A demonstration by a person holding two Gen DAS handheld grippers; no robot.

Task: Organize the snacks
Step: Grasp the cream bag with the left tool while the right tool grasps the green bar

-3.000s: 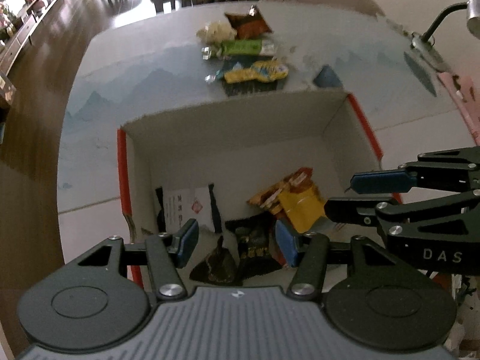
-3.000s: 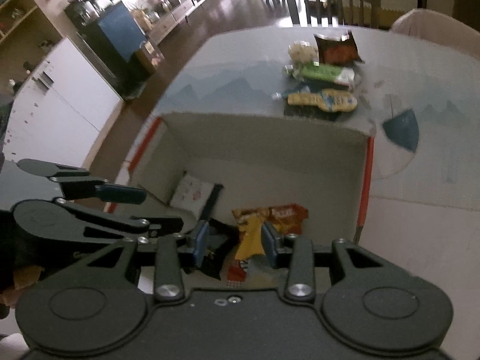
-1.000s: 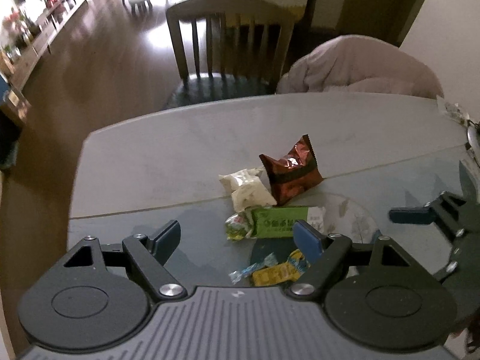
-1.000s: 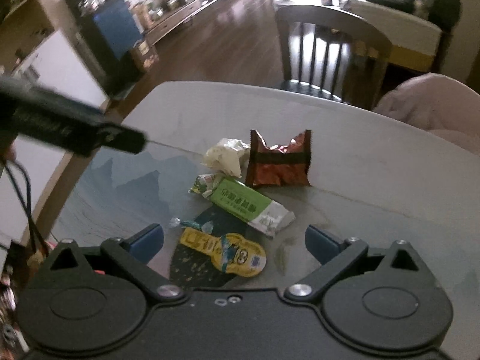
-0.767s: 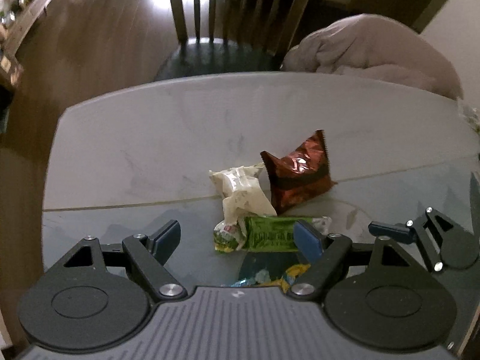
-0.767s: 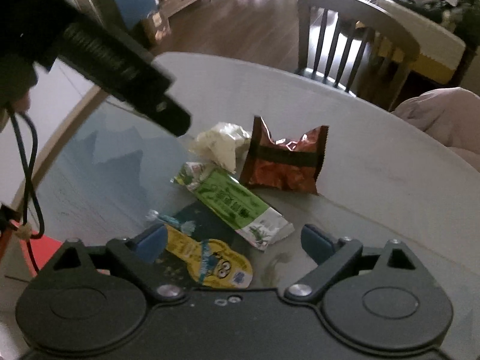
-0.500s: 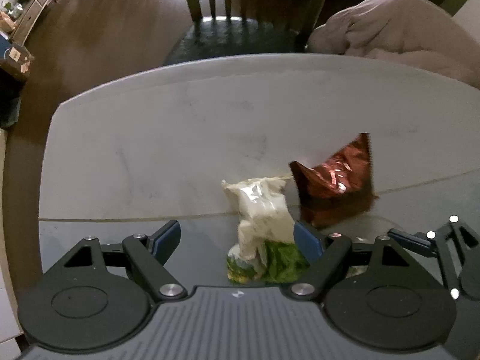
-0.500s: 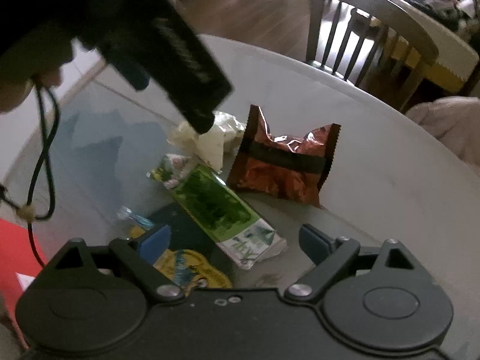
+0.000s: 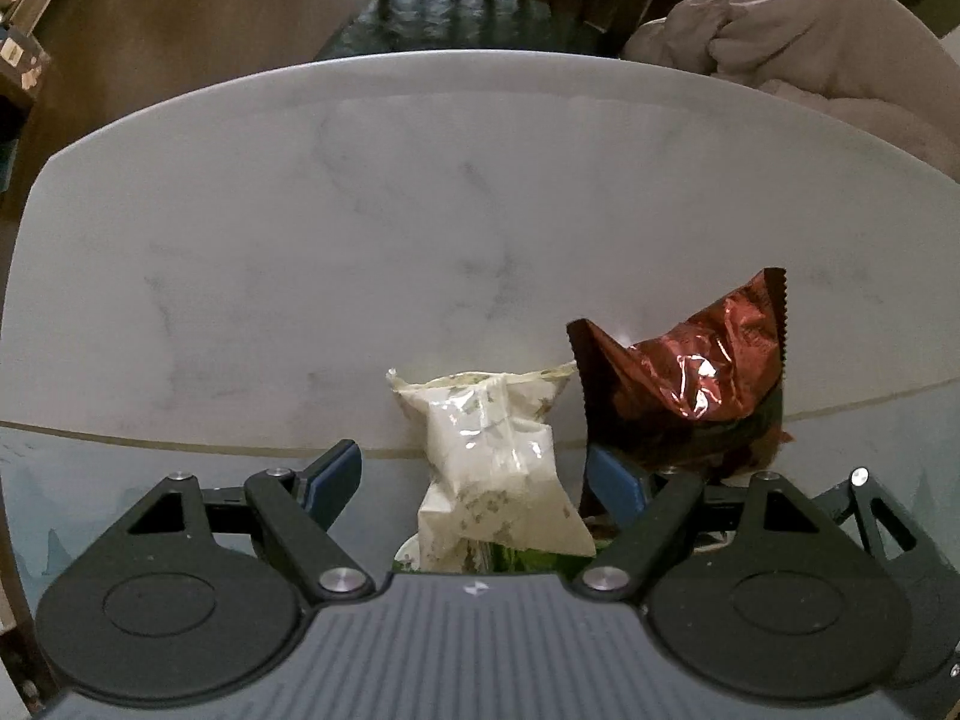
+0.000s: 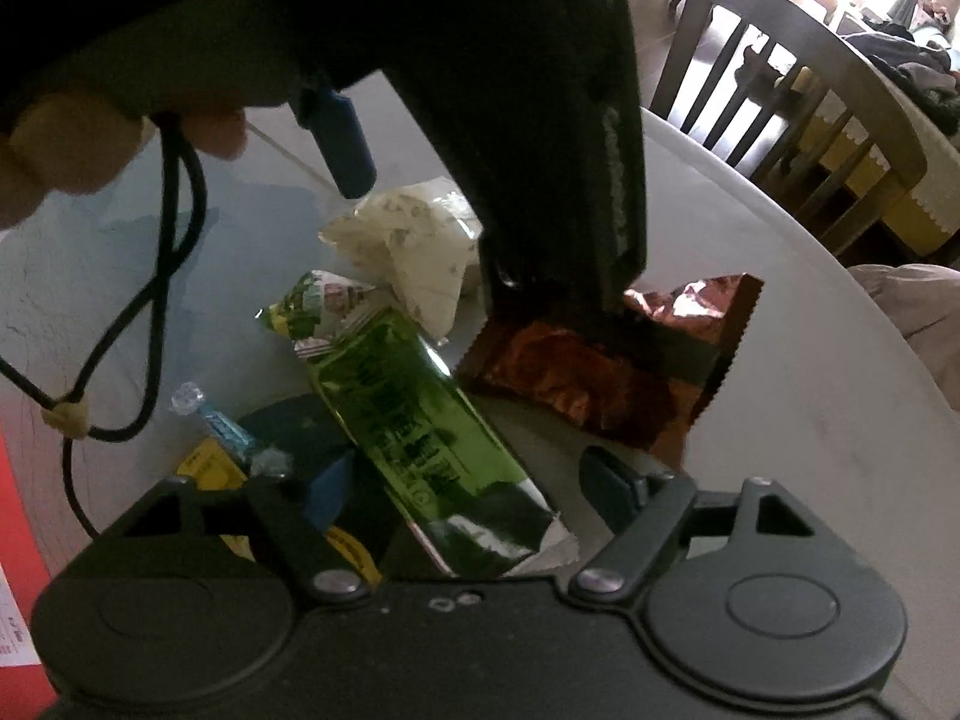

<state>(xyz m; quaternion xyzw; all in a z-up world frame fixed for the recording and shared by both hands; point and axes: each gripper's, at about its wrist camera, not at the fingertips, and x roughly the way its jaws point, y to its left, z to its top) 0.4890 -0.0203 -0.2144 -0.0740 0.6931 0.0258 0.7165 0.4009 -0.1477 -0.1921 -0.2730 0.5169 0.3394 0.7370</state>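
Note:
On the table lie a white snack packet (image 9: pixel 492 450), a red-brown foil packet (image 9: pixel 690 384) and a green packet (image 10: pixel 414 414). My left gripper (image 9: pixel 474 477) points down at the white packet (image 10: pixel 408 240). It is open, with the packet between its blue pads and no pad pressing on it. My right gripper (image 10: pixel 468 486) straddles the near end of the green packet. Its jaws are closing and the pads stand clear of the wrapper. The foil packet (image 10: pixel 600 384) lies just right of both.
A yellow packet (image 10: pixel 210 462) and a small blue-wrapped candy (image 10: pixel 216 420) lie left of the green one. A red box edge (image 10: pixel 18 510) shows at far left. A hand (image 10: pixel 60 144) and a cord (image 10: pixel 162 276) hang over the table. A wooden chair (image 10: pixel 798 90) stands beyond the rim.
Both grippers have dropped toward the snacks, which now look much larger. The right jaws have narrowed around the green packet. The left gripper now fills the top of the right wrist view.

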